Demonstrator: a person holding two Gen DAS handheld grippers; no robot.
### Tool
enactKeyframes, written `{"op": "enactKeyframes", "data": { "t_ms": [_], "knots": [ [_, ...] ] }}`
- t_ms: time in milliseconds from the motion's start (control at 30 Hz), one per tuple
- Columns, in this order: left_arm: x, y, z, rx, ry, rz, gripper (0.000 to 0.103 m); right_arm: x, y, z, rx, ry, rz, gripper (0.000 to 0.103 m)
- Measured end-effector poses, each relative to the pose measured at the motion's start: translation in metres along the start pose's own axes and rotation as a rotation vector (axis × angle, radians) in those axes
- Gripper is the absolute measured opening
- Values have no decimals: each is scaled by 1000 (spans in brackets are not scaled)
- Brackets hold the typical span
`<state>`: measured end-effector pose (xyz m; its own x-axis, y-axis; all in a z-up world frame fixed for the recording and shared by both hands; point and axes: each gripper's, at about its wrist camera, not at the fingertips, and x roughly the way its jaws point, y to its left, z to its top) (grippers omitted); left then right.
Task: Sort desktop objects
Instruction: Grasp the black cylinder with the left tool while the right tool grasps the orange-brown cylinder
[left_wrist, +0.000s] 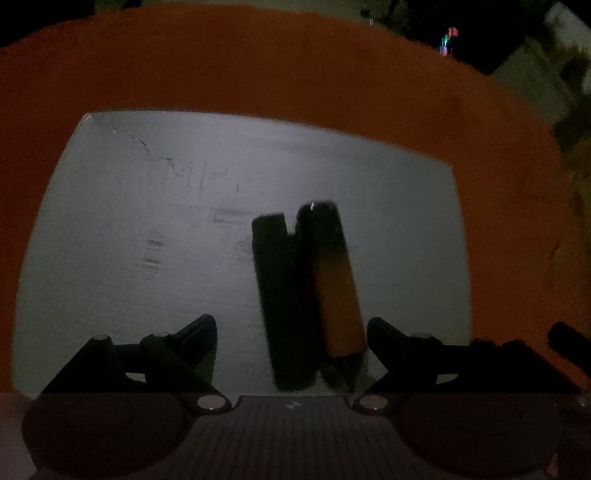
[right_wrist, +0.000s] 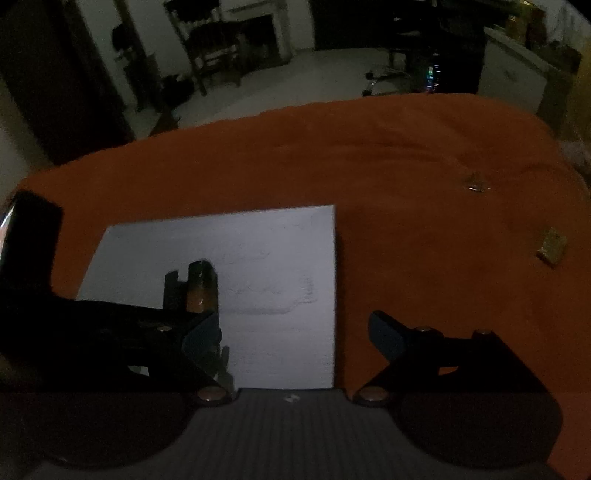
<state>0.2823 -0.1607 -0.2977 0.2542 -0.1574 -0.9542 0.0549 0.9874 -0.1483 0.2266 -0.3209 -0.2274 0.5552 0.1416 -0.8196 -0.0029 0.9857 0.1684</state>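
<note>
- The table was covered with an orange cloth (right_wrist: 406, 155) of a soft, faintly wrinkled weave.
- On it lay a flat, pale grey rectangular board (left_wrist: 147, 221), matt, with faint scratches and scribbled marks across its face.
- An orange-and-black marker (left_wrist: 332, 280) rested on the board: a stubby cylinder with an orange barrel and a black cap, lying flat beside its own dark shadow.
- The left gripper (left_wrist: 291, 332) hung over the board with its black fingers spread wide, one to either side of the marker and touching neither end of it as far as could be seen.
- The right gripper (right_wrist: 295, 332) also had its fingers spread, with nothing between them; it stood over the board's near right edge.
- The right wrist view alone showed a small tan block (right_wrist: 552, 245) and a small shiny scrap (right_wrist: 476, 182), both on the cloth well apart from the board, and a dim room beyond the table.
- The same view showed the left gripper's body from the side, covering the marker's lower part.
- The left wrist view alone showed the marker's full length.
- Lighting was poor; finer detail could not be made out.
</note>
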Motion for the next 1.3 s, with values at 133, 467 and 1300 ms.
{"op": "enactKeyframes", "data": {
  "t_ms": [133,467,1300],
  "knots": [
    [-6,-11,-7,109,-11,-31,49,2,3,-8,-85,2,-53,89],
    [-31,8,-23,237,40,-103,74,20,-7,-7,-74,42,-51,88],
    [-63,47,-27,312,-24,-124,21,51,19,3,207,295,36,65]
  ]
}}
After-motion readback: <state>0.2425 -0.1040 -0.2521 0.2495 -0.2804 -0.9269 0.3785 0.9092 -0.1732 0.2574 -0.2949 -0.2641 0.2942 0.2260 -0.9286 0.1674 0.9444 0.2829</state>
